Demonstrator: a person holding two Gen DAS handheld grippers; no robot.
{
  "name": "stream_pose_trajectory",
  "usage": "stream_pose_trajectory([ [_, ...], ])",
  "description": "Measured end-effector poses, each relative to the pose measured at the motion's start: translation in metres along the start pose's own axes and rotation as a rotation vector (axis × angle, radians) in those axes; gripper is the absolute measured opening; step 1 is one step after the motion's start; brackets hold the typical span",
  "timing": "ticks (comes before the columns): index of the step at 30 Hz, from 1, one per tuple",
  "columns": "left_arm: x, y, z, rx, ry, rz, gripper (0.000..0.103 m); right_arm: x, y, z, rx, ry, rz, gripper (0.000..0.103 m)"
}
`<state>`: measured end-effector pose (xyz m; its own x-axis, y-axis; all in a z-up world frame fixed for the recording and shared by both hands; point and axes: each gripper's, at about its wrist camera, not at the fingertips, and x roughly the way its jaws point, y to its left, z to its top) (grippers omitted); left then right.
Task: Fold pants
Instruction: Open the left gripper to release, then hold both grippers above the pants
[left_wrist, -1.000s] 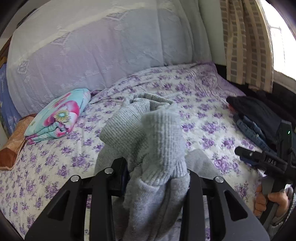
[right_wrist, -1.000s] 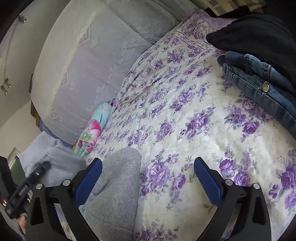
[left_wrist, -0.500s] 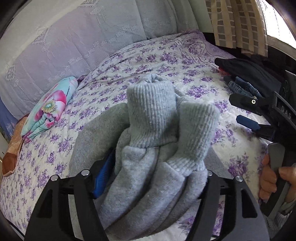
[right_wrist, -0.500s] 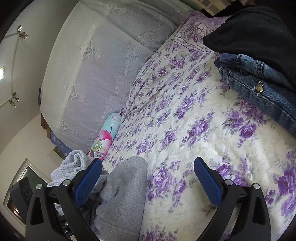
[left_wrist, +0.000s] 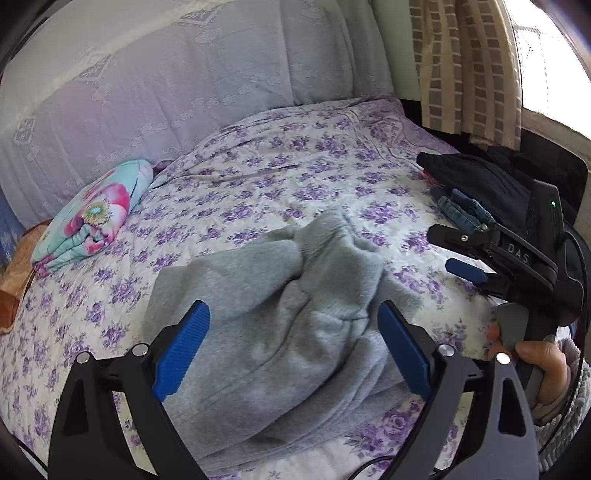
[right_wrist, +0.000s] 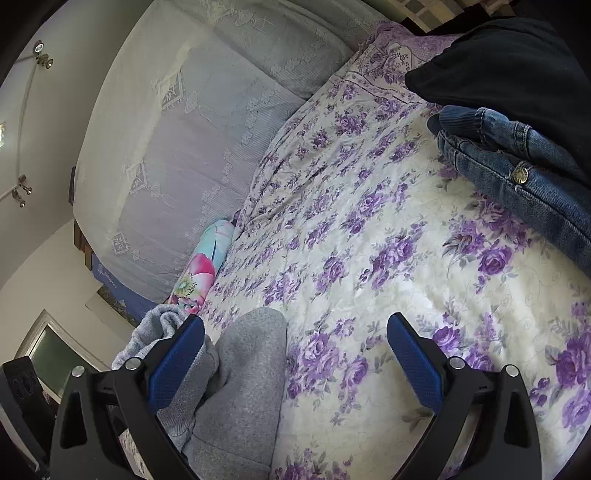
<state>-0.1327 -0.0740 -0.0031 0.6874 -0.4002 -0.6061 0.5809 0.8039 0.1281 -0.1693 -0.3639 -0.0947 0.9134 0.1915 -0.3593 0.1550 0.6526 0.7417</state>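
Grey fleece pants (left_wrist: 288, 317) lie bunched on the bed (left_wrist: 295, 184), near its front edge, roughly centred in the left wrist view. Fabric is folded over itself in soft lumps; the ribbed cuffs sit at the far end of the heap, one leg spreads flat toward the left. In the right wrist view a rounded grey fold (right_wrist: 243, 373) and a ribbed edge show at lower left.

Your left tool (left_wrist: 291, 347) has just been opening: its jaws now stand wide on either side of the heap, blue pads clear of the cloth, nothing gripped. Your right tool (right_wrist: 295, 362) is also wide open and empty, over bare bedspread; its left pad is just beside the grey fold, and whether they touch cannot be told.

Open room: the floral bedspread is free beyond the pants up to the quilted headboard (left_wrist: 166, 85). Folded floral bedding (left_wrist: 92, 218) lies far left. Denim (right_wrist: 517, 184) and a dark garment (right_wrist: 517, 74) occupy the right edge, near the curtain (left_wrist: 465, 66).
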Motion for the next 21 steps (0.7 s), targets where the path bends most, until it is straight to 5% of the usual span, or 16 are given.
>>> stream_pose_trajectory([
  [11, 0.006, 0.083, -0.031, -0.266, 0.059, 0.044, 0.092, -0.006, 0.013, -0.002, -0.076, -0.027, -0.018, 0.099],
  [17, 0.021, 0.105, -0.049, -0.34, 0.109, 0.038, 0.094, -0.02, 0.114, -0.018, -0.478, -0.068, 0.027, 0.099],
  [21, 0.027, 0.109, -0.059, -0.363, 0.119, 0.02, 0.097, -0.01, 0.174, -0.032, -0.714, -0.082, -0.032, 0.099],
])
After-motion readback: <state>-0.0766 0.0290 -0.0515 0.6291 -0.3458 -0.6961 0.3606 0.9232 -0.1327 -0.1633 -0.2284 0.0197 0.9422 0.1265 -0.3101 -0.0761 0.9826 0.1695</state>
